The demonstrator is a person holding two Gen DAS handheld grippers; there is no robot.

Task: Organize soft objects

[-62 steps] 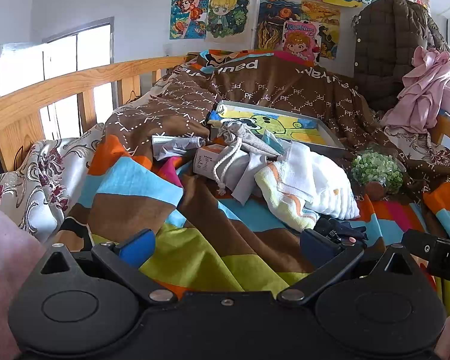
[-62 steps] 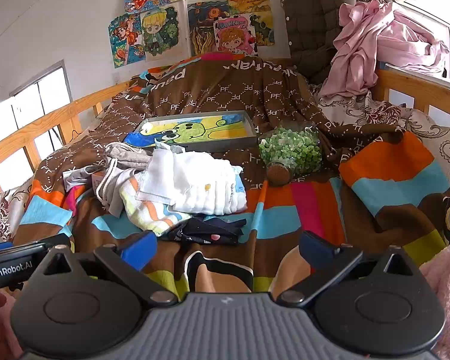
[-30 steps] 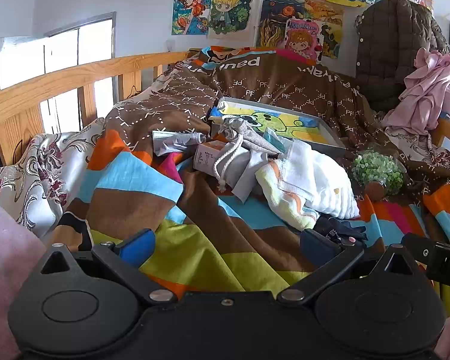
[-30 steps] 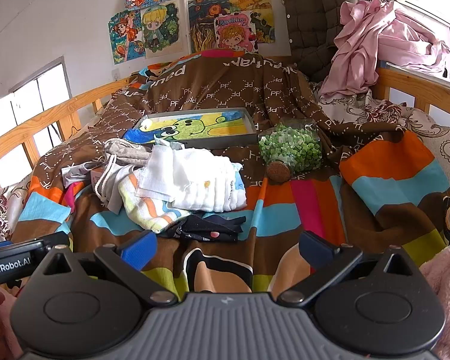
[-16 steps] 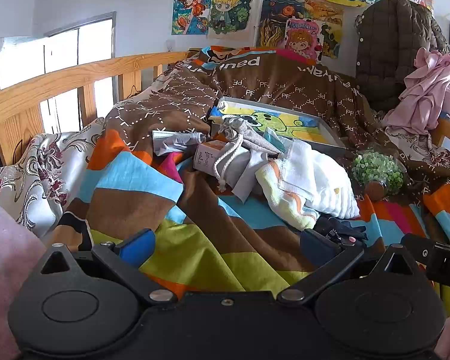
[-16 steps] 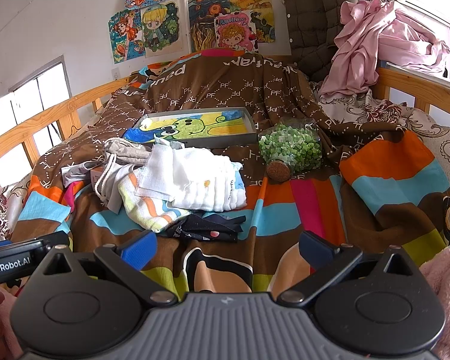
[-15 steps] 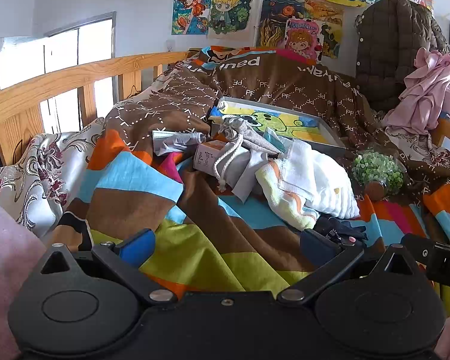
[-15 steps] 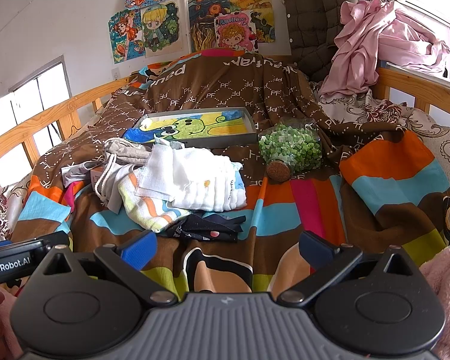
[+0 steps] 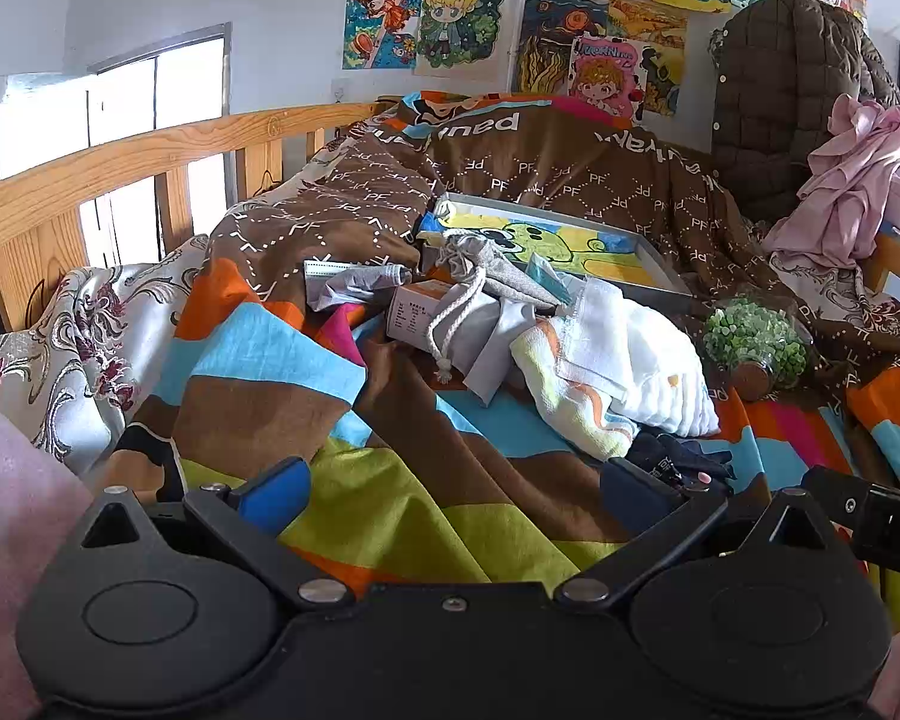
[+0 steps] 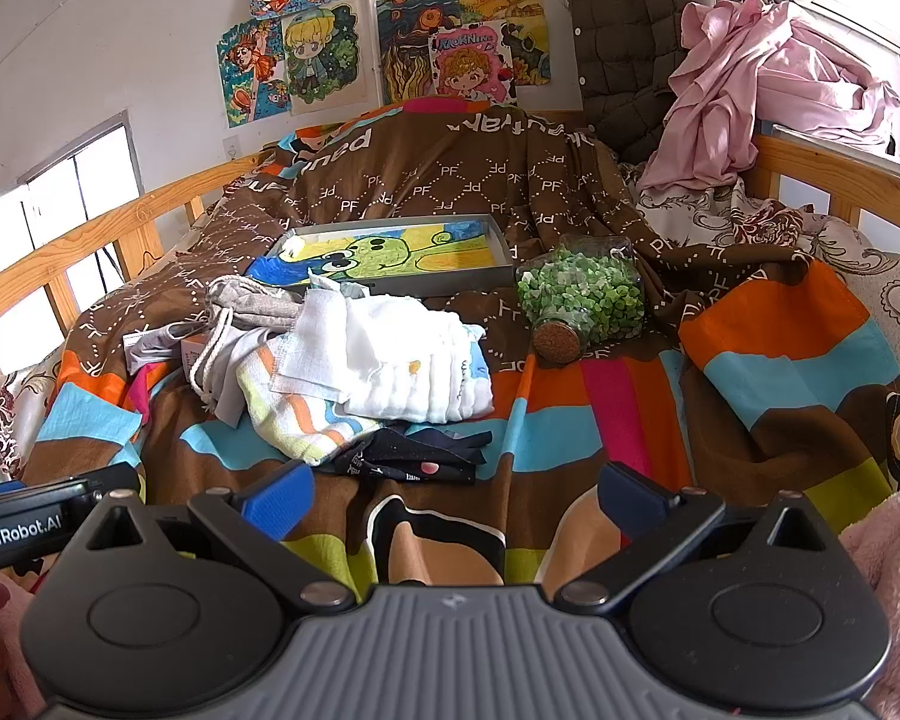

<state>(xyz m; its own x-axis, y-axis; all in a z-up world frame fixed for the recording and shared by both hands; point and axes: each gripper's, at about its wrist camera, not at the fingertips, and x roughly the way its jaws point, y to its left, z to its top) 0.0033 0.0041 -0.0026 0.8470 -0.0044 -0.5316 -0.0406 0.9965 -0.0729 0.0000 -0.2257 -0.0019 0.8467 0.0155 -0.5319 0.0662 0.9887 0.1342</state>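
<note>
Practically nothing has changed over the last couple of secs: both views match the earlier ones apart from a slight drift of the cameras, and no item in the pile has shifted. Judgement: task hasn't really started, person is still lining up.

Left claw (image 9: 453, 489) hangs low over the multicoloured striped bedspread (image 9: 258, 372), jaws wide apart, nothing between them. Right claw (image 10: 453, 495) same: spread open, empty, w/ the other claw's body just visible at the left edge.

Soft things sit in a heap mid-bed, ahead of both claws:
- white folded gauze cloth (image 10: 414, 360) on top, partly over a yellow-and-orange striped towel (image 10: 294, 414)
- small black crumpled fabric piece (image 10: 414, 459) touching the towel's near edge, closest to right claw
- grey drawstring pouch (image 9: 492, 267) at the far-left side, cord trailing over a small white-and-orange cardboard box (image 9: 411, 309)
- grey face mask (image 9: 354, 282) just beside the box

Behind the heap: shallow grey metal tray w/ a cartoon frog drawing (image 10: 390, 255), empty of cloth, prob. the destination but can't be sure. Glass jar of green beads w/ cork stopper (image 10: 582, 300) lies on its side right of the tray, not soft, best left.

Next move likely the black fabric, nearest the right claw.
</note>
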